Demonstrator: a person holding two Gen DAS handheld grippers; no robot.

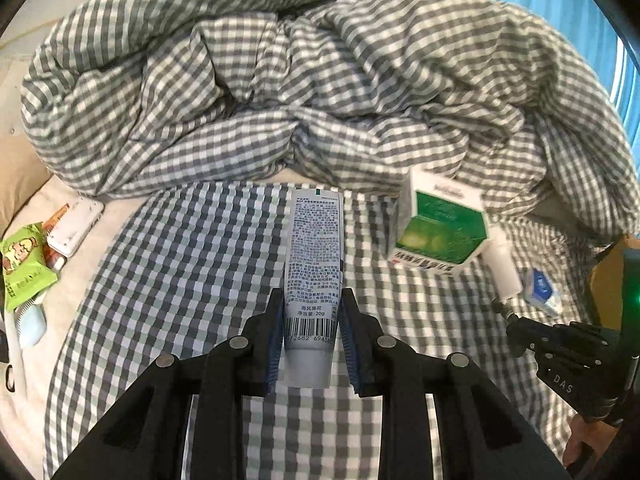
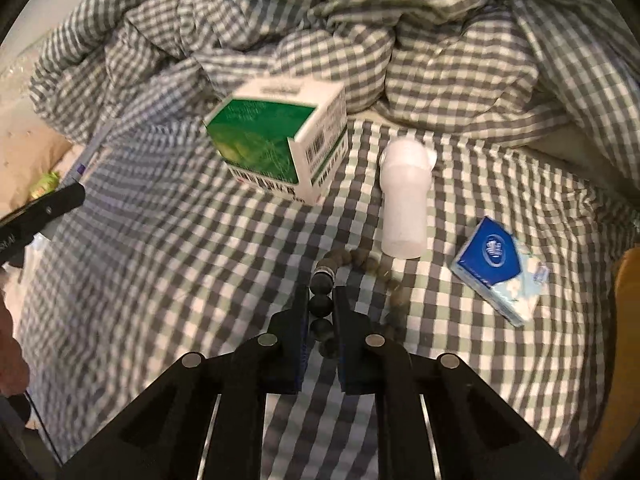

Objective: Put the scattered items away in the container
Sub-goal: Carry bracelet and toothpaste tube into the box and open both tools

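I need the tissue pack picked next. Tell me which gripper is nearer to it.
Right. The right gripper, shut on the bead bracelet, sits just left of the blue tissue pack. The left gripper, shut on the toothpaste tube, is farther left, beyond the green box.

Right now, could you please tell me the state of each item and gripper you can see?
Left gripper: jaws shut on the tube.
Tube: held, cap end toward the camera.
Right gripper: jaws shut on the bead bracelet.
Bead bracelet: gripped at its dark beads.
Green box: closed, lying on the bed.
White bottle: lying down.
Tissue pack: lying flat.
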